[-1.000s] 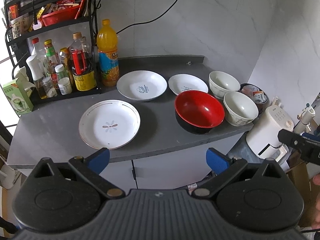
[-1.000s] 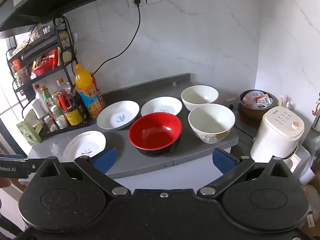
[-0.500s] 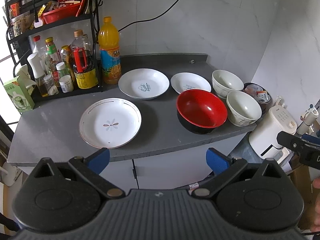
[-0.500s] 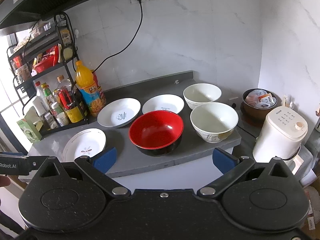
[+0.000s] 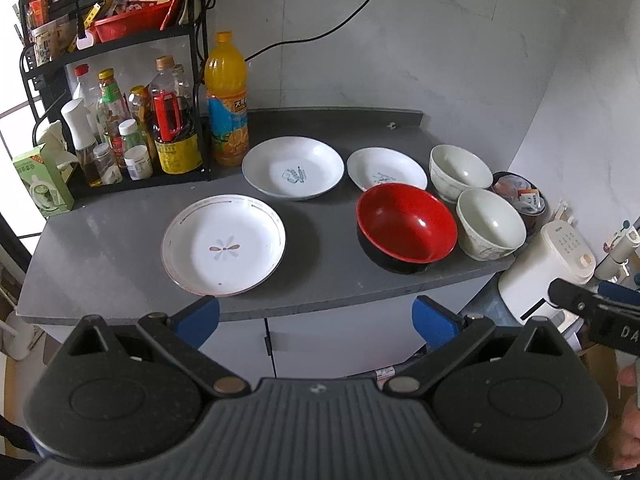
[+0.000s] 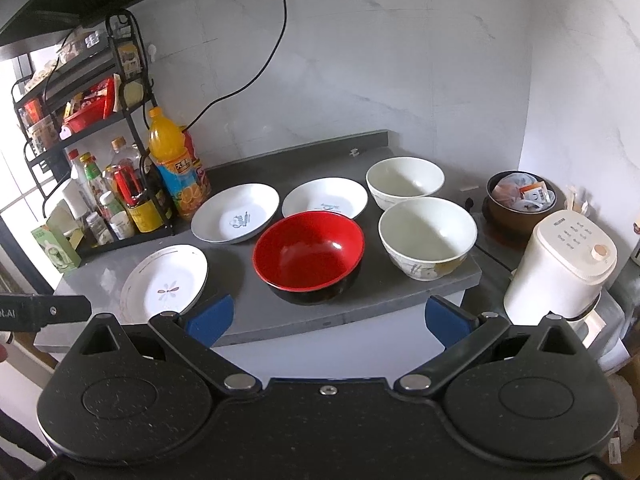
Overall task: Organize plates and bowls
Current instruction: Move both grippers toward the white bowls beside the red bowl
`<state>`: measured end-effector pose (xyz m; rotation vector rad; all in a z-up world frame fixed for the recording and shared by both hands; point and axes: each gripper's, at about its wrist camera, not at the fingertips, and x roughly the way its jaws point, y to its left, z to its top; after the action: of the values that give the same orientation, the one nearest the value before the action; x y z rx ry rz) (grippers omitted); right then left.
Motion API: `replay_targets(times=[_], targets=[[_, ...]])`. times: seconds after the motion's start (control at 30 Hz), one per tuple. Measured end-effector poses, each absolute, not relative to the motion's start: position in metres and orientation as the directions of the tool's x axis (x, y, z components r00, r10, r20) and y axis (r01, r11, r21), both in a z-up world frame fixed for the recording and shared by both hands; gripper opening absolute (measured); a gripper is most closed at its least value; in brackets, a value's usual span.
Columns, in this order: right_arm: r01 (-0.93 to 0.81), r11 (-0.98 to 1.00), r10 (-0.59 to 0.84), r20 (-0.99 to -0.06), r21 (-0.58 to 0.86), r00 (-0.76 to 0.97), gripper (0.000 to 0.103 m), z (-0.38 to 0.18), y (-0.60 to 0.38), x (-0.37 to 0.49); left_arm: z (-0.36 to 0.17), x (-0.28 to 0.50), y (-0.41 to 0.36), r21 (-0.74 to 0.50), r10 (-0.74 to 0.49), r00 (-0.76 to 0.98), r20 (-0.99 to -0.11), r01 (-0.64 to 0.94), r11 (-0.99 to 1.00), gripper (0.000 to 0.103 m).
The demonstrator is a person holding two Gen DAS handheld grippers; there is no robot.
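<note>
Both views drawn slightly nearer to the grey counter (image 5: 104,256) than a second ago; dishes sitting a touch larger and lower in view, none shifted, none touched. Meaning for the task, as a judgement: sorting not yet begun, only the approach under way, everything left to stack. Left gripper (image 5: 316,318) spread wide, blue pads empty, hanging just short of the counter's front edge. Right gripper (image 6: 326,314) likewise spread wide and empty, also short of the edge. In the left view, at 9 o'clock of the counter, a shallow white plate (image 5: 223,245) with a thin gold rim line and a flower mark, glossy and smooth. At 12 o'clock, a deeper white dish (image 5: 293,167) with a blue print; just beside it toward 1 o'clock, a smaller white dish (image 5: 386,169). Toward 3 o'clock, a red bowl (image 5: 406,227), shiny lacquer look, black outside, round and deep. Further right, two cream bowls, one near (image 5: 491,224), one behind (image 5: 460,172), glazed, thick-walled, touching or nearly so. Beyond the counter at 3 o'clock, a white kettle (image 5: 548,268), matte plastic. At 10 o'clock, a black wire rack (image 5: 120,40) crowded with bottles, and a tall orange drink bottle (image 5: 226,96).
</note>
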<state>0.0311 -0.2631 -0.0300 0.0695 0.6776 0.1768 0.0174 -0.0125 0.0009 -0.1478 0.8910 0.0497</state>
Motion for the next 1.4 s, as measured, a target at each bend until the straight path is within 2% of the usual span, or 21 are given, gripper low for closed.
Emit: replay_targets(times=[0.23, 0.43, 0.7, 1.0, 1.4], targets=[[-0.114, 0.985, 0.172, -0.62, 0.132, 0.765, 0.103, -0.03, -0.259, 0.042, 0.002, 0.029, -0.008, -0.11, -0.018, 0.662, -0.749, -0.098, 0.989, 0.102], [-0.057, 0.991, 0.121, -0.618, 0.122, 0.777, 0.103, -0.035, -0.252, 0.053, -0.006, 0.051, 0.0, -0.122, -0.066, 0.667, -0.742, -0.037, 0.992, 0.101], [0.055, 0.991, 0.025, -0.577, 0.121, 0.816, 0.103, -0.032, -0.239, 0.067, -0.017, 0.093, 0.006, -0.141, -0.165, 0.662, -0.731, 0.091, 0.986, 0.101], [0.148, 0.978, -0.037, -0.581, 0.145, 0.813, 0.103, -0.038, -0.22, 0.084, -0.027, 0.123, 0.015, -0.144, -0.251, 0.638, -0.728, 0.216, 0.966, 0.1], [0.203, 0.969, -0.079, -0.604, 0.139, 0.793, 0.103, -0.046, -0.214, 0.099, -0.032, 0.151, 0.017, -0.156, -0.285, 0.621, -0.73, 0.255, 0.954, 0.1]])
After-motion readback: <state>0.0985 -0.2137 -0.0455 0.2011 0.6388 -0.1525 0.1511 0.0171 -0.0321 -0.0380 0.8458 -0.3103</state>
